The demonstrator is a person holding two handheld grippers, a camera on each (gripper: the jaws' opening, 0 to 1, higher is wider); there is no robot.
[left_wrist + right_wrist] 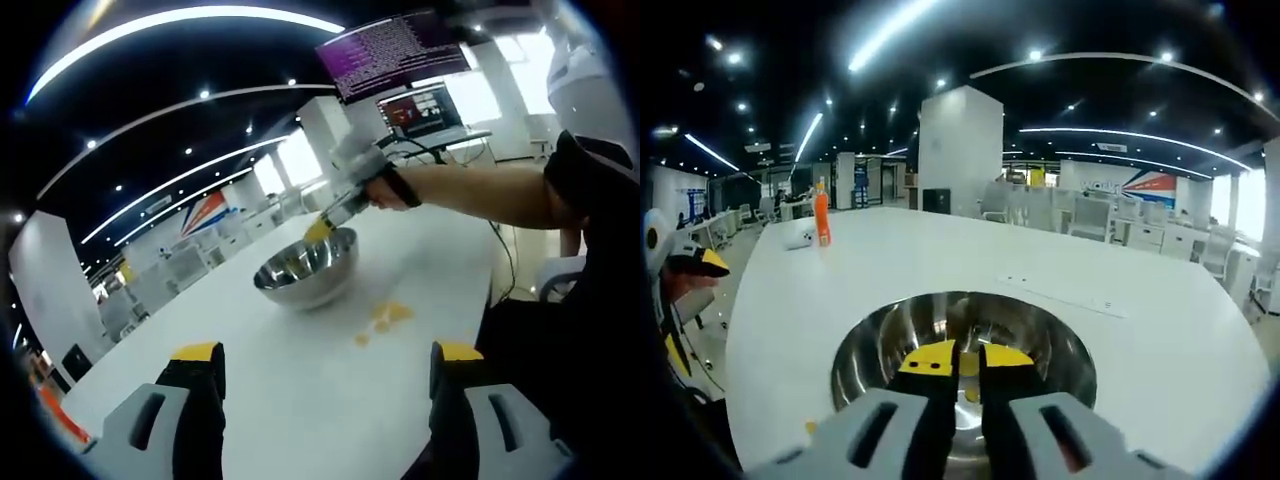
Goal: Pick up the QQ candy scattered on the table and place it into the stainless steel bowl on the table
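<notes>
Right gripper (962,362) over stainless steel bowl (870,350), jaws pinching yellow candy (967,364). Left gripper (325,368) wide open, empty; loose candies (385,318) beside bowl.

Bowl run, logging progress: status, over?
Right gripper over stainless steel bowl, jaws nearly closed, load unclear. Left gripper open, hanging back. QQ candy on table beside bowl. Path clear.

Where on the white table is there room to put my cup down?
Bare white table lies between the left gripper and the shiny steel bowl. More lies between the bowl and the orange bottle. It is crowded beside the bowl, by the yellow candies.
</notes>
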